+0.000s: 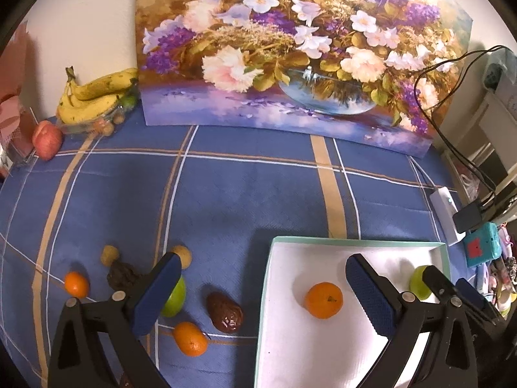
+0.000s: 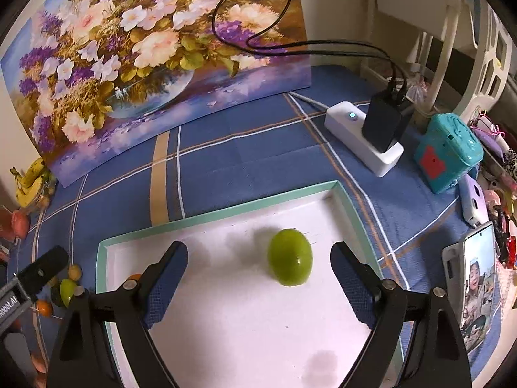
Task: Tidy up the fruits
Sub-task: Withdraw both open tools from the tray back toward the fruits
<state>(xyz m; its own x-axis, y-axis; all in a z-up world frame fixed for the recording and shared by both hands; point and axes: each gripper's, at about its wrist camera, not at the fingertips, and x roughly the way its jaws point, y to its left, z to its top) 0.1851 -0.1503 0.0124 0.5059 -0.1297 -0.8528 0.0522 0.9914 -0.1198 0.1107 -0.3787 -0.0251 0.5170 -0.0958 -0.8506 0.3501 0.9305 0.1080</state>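
Left wrist view, left to right. Lower left of frame: small round orange mandarin (image 1: pixel 76 284), wrinkled dark brown dried fruit (image 1: pixel 122 275), glossy green oval fruit (image 1: pixel 175 296) partly hidden behind a finger, second mandarin (image 1: pixel 190 338), dark brown date-like fruit (image 1: pixel 225 312), all loose on blue checked tablecloth (image 1: pixel 242 194). Left gripper (image 1: pixel 263 294) spread wide, empty. Lower right: shallow white cardboard tray with mint rim (image 1: pixel 355 242) holding one orange mandarin (image 1: pixel 323 300).

Right wrist view, centre: second green oval fruit (image 2: pixel 290 257) on tray floor, long axis running upper left to lower right. Right gripper (image 2: pixel 259 286) wide apart, holding nothing, fruit ahead of tips.

Judged light, firm, smooth-skinned, likely to roll; pinch across short axis at widest girth.
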